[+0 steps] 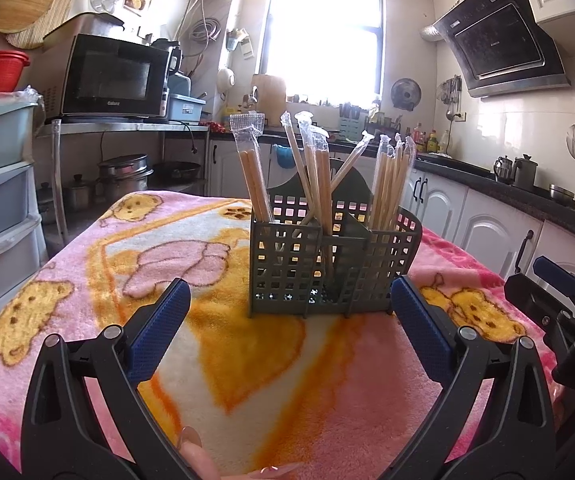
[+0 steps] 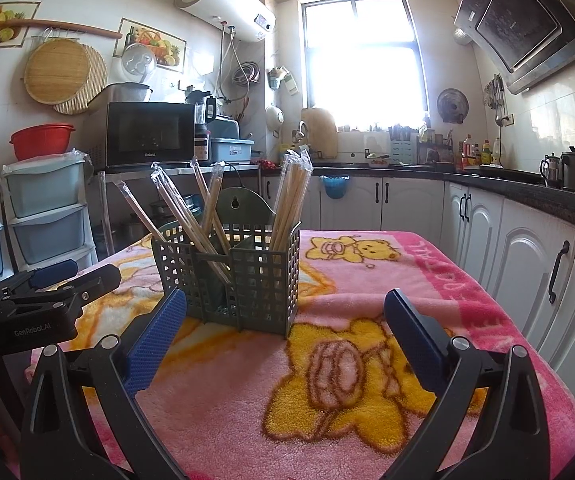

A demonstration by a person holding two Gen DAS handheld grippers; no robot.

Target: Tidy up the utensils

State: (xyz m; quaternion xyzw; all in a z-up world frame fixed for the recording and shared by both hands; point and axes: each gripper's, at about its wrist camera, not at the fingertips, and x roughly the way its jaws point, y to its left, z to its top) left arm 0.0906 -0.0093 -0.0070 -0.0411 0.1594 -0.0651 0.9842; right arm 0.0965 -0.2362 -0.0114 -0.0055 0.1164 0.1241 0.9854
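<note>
Green lattice caddy (image 1: 327,264) upright on blanket; wrapped chopsticks (image 1: 387,184) standing inside compartments.

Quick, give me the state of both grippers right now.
Left gripper: open, holding nothing.
Right gripper: open, holding nothing.

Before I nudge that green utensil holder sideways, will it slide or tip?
It will probably tip before it slides. The holder stands tall on a fluffy blanket that would likely grip its base. The wrapped chopsticks stick out well above its rim, some leaning, so the weight sits high. Its walls are open plastic grid, so it is probably light.
</note>
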